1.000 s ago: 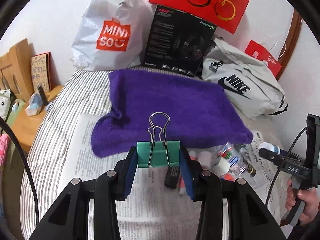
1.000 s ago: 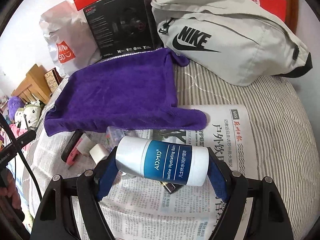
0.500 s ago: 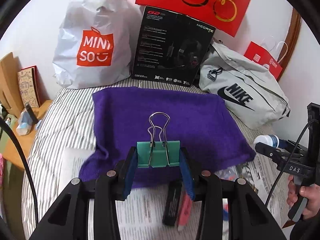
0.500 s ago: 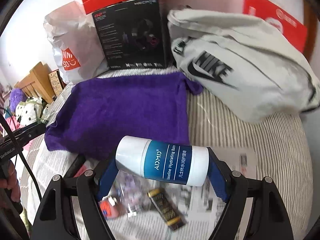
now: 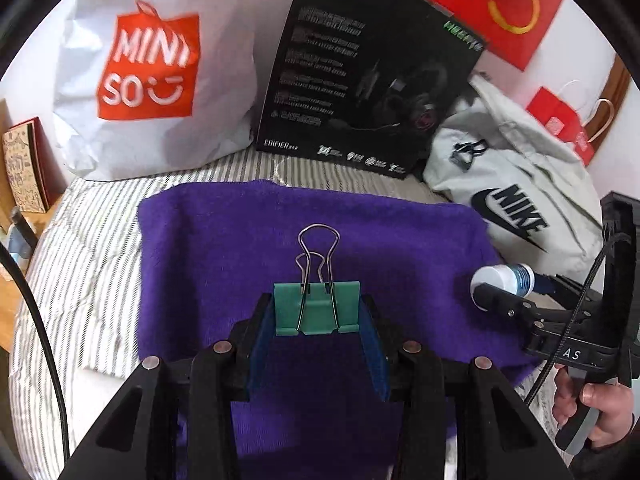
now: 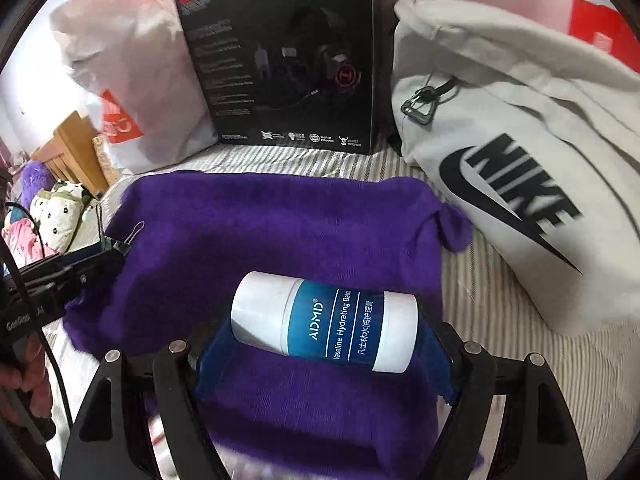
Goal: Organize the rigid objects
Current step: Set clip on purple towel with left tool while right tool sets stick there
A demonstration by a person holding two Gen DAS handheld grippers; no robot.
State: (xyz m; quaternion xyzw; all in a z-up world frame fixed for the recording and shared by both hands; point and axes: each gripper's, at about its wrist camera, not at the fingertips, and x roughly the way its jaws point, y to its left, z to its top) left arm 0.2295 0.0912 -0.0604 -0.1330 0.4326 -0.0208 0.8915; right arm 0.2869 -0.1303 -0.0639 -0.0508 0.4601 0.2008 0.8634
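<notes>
Binder clip [image 5: 317, 307] | purple towel [image 5: 248, 248] | striped bed [image 5: 84, 256] | bags behind

A towel [image 5: 320, 248] lies on the bed [image 5: 80, 272]. Behind it stand a shopping bag [image 5: 152, 80] at left, a box [image 5: 360, 80] in the middle, and a waist bag [image 5: 512, 184] at right.

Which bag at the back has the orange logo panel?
The white plastic Miniso bag, far left beside the black headset box. The grey Nike bag carries black print; the others are red.
</notes>
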